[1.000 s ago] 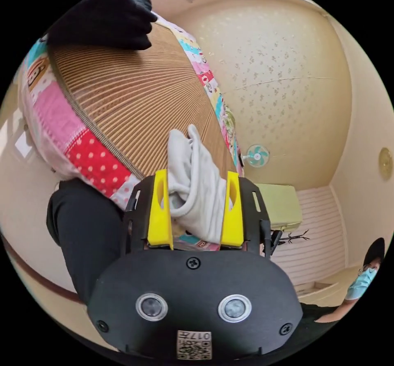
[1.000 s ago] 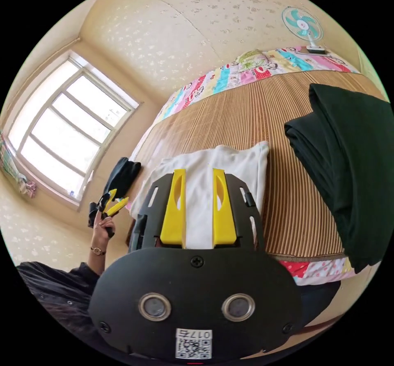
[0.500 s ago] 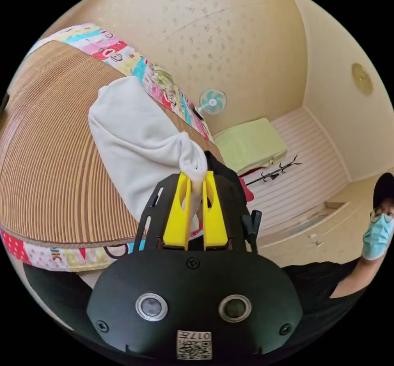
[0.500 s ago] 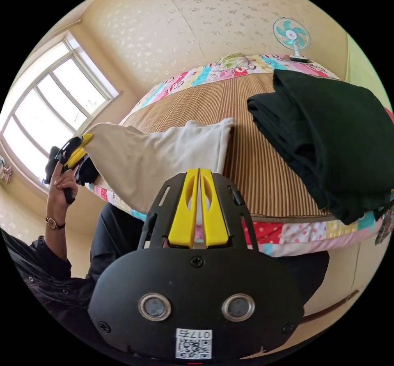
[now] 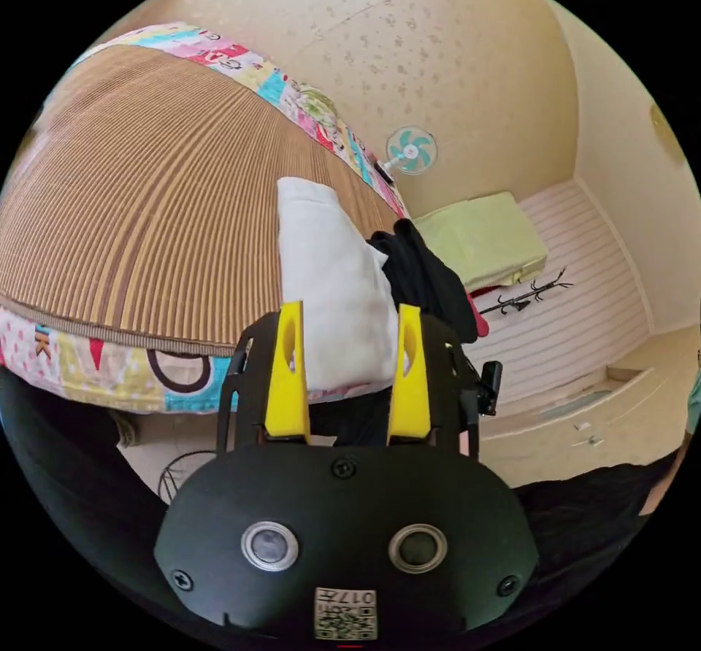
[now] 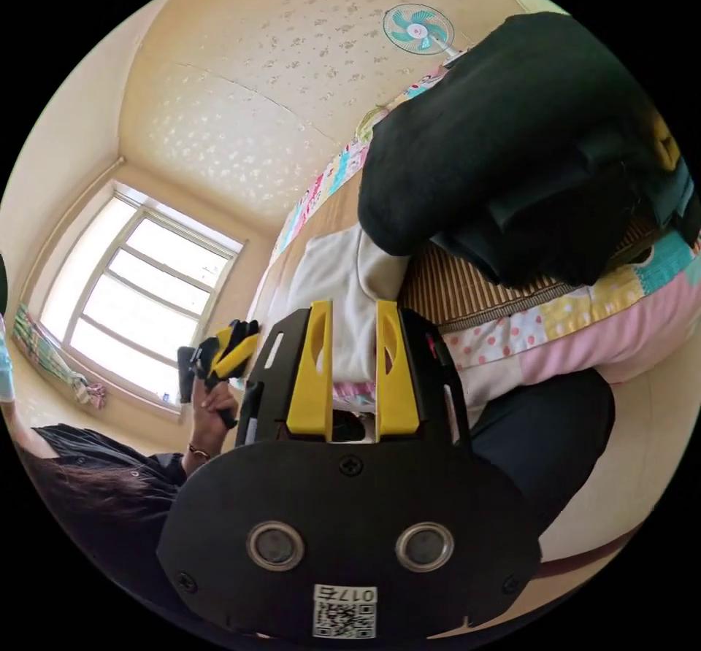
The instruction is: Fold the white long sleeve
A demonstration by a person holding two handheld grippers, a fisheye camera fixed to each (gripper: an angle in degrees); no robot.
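In the left gripper view, the left claw (image 5: 347, 374) is sitting in the lower centre of the frame with its yellow jaws spread wide, gripping nothing. Behind the gap between them, the folded white long sleeve (image 5: 332, 301) is lying on the striped bamboo mat (image 5: 146, 213) of the bed, reaching to the mat's near edge. A pile of black clothing (image 5: 427, 279) is lying just beside it, to its right in the frame, touching it. A patchwork quilt (image 5: 102, 366) is showing under the mat's edge, and a small fan (image 5: 411, 150) is standing in the upper centre.

In the right gripper view, the right claw (image 6: 350, 370) is holding its jaws apart and empty in the lower centre. The white long sleeve (image 6: 339, 293) is resting on the bed just behind them. The black clothing (image 6: 504, 147) is bulging across the upper right, overlapping the white garment's edge. At centre left, the left claw (image 6: 232, 348) is appearing in a hand (image 6: 212, 414), jaws apart, near the window (image 6: 131, 293).
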